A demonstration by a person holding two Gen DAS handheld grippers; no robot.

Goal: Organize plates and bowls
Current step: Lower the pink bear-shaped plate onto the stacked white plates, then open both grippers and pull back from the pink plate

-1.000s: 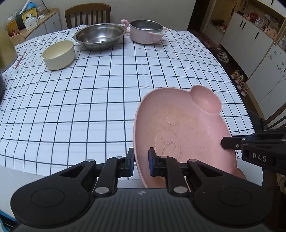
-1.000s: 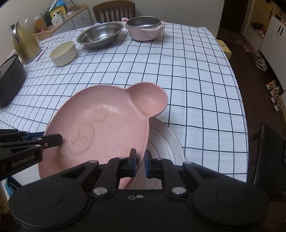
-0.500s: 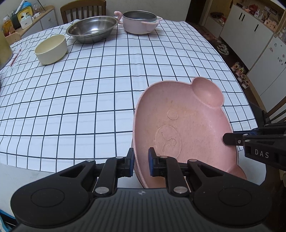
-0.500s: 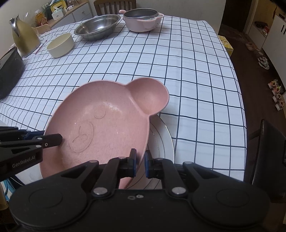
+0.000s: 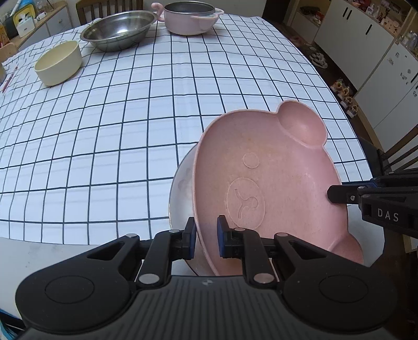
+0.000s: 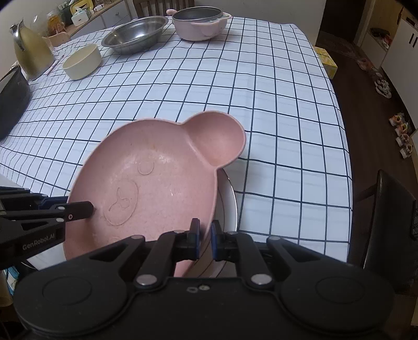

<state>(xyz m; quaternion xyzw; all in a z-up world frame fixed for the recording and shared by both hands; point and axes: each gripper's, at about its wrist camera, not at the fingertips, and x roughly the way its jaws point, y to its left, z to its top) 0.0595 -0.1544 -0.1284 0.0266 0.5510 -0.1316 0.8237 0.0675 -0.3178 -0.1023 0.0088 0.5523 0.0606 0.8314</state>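
Observation:
A pink bear-shaped plate (image 5: 269, 183) (image 6: 159, 183) with a round ear well hangs low over a silver plate (image 5: 181, 188) (image 6: 230, 206) at the table's near edge. My left gripper (image 5: 206, 235) is shut on the pink plate's left rim. My right gripper (image 6: 205, 236) is shut on its right rim. Each gripper's arm shows at the side of the other's view. The silver plate is mostly hidden beneath the pink one; whether they touch I cannot tell.
On the checked tablecloth (image 5: 130, 117) far back stand a cream bowl (image 5: 58, 62) (image 6: 82, 61), a steel bowl (image 5: 118, 30) (image 6: 134, 34) and a pink pot (image 5: 190, 17) (image 6: 199, 22). A kettle (image 6: 31, 49) and a dark bag (image 6: 10, 102) sit at the left. A chair (image 6: 389, 217) stands right.
Both grippers have carried the pink plate lower and slightly forward, closer over the silver plate. More of the silver plate's rim now shows on the left side.

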